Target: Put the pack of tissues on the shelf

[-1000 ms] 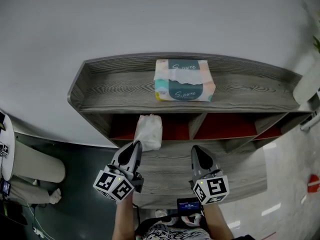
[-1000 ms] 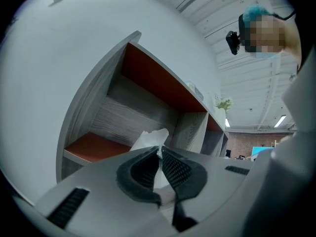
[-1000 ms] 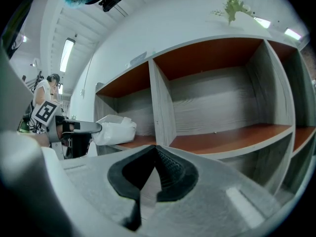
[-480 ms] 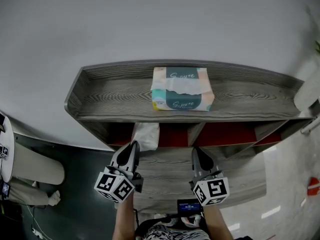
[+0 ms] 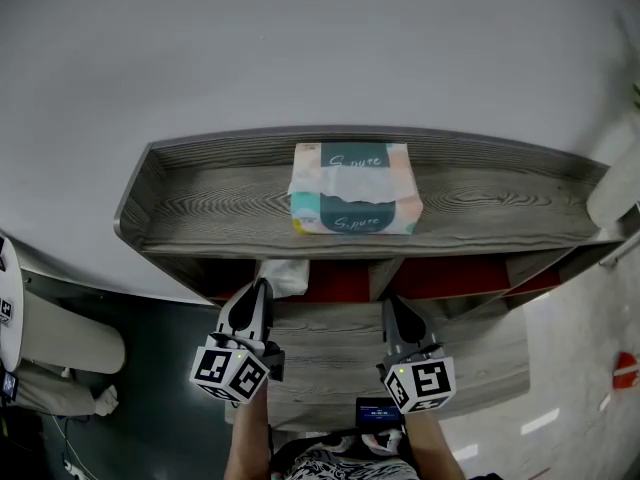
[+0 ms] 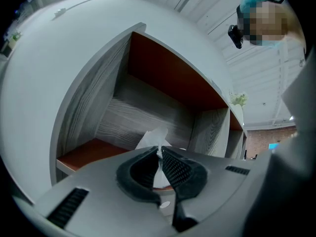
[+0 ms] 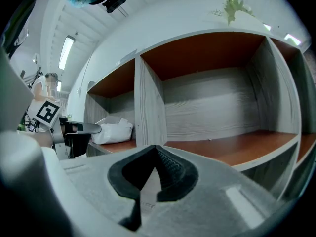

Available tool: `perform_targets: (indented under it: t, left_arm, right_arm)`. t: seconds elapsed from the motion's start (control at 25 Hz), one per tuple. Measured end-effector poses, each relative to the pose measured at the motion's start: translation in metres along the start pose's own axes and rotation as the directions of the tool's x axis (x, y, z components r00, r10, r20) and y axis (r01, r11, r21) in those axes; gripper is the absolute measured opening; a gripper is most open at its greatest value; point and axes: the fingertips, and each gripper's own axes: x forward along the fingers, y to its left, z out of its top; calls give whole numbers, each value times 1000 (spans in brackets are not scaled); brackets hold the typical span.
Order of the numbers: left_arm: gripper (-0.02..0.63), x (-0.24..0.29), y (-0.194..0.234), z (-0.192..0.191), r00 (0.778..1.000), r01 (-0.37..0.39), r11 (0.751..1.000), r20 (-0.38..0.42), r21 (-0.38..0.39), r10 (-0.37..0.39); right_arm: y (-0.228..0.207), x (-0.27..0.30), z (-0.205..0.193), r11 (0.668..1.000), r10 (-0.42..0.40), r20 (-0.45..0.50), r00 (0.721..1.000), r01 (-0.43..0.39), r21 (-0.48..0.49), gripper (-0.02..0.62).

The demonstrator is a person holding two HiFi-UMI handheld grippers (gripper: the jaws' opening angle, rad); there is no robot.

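Pinching tissue pack [image 6: 152, 138], left tool [image 6: 159, 150]; overhead only, box [image 5: 355, 190] atop shelf [image 5: 210, 203].

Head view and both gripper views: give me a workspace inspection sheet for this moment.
Surface: grey wood shelf unit with red-brown boards.
Job's things: white tissue pack partly inside the left compartment, pinched by the left gripper; printed tissue pack lying on top of the unit.
Clutter: nothing seen.
Grippers: left gripper shut on the white tissue pack; right gripper shut, empty, facing the middle compartment.
Cables: nothing seen.
Surroundings: white wall behind, dark floor at left, plant sprig above.
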Motion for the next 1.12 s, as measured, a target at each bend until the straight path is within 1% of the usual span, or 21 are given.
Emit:
perform_targets:
  t: [0.12,0.24,0.36,0.52,0.56,0.6,0.68,0.76,0.96,1.12]
  left_arm:
    - [12,3,0,0,1000,-3,1000,8,2,3]
    - [12,5,-1,1,1000,-3,1000,8,-4,3]
    - [12,5,1,-1,1000,2,1000,19,-12,-1]
    - [17,5,-1,-1,1000,-7,1000,12,3,7]
    - [35,4,0,-1,1000,-8,1000,15,3,8]
    - [78,4,0,0,1000,-11,1000,19,-1,11]
    - [130,0,3,4,999,-31,999,39,-9,31]
    - [141,-5,7,5,998,-45,999,53,-10,46]
    - [141,-15,6,2,998,-39,999,39,-4,39]
    - [141,-25,-1,1,999,-23,1000,23,4,23]
  right_arm:
    - [-3,0,-2,1000,-12,-2,1000,12,3,5]
    - [-4,1,1,1000,-2,6,1000,2,-8,5]
    - [-8,0,3,1000,-6,22,1000,6,9,5]
    - [-8,-1,4,1000,-8,27,1000,8,14,5]
    - [-7,-2,4,1000,-9,23,1000,8,13,5]
    - [-7,-2,3,1000,-12,18,1000,11,13,5]
    - [-6,-5,0,1000,-20,11,1000,19,20,5]
    - [-3,-7,0,1000,-20,11,1000,20,24,5]
    - [6,-13,5,1000,3,21,1000,-2,-5,5]
    - [9,-23,8,999,-13,54,998,11,38,5]
